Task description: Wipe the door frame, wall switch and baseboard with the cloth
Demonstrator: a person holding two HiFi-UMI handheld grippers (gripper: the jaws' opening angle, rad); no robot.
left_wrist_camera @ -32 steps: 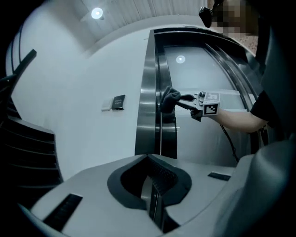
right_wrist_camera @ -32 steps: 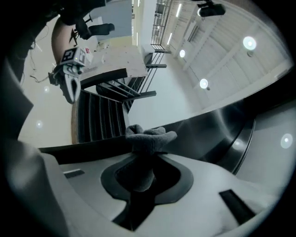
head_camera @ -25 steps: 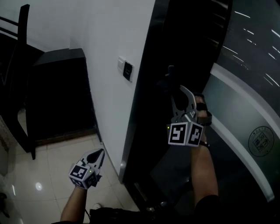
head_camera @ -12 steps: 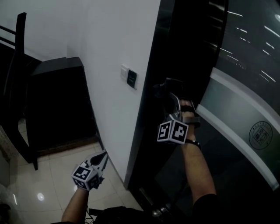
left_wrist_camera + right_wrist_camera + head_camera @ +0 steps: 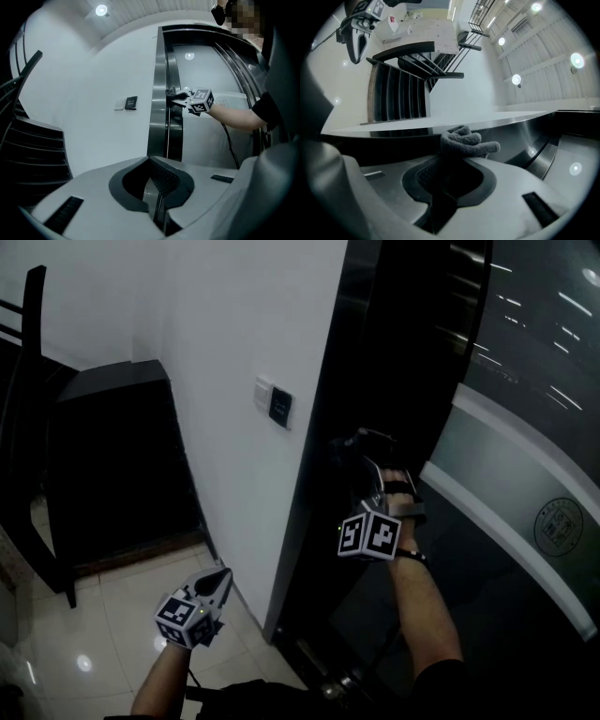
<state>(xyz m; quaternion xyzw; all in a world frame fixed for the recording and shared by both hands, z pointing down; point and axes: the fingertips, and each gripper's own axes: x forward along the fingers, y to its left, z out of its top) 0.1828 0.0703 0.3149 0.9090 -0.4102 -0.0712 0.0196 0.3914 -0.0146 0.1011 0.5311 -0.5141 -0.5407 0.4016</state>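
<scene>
Right gripper (image 5: 364, 454) clamped on grey cloth (image 5: 465, 142), bunched wad pressed against the dark door frame (image 5: 319, 456) edge. Cloth judged soft, light, compliant; grip mid-bunch suits. Left gripper (image 5: 212, 582) closed, empty, low beside wall (image 5: 234, 334).

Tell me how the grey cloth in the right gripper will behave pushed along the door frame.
Probably floppy: the cloth bunches in soft folds past the right gripper. Likely light and grippy, its nubby pile dragging on the glossy door frame.
</scene>
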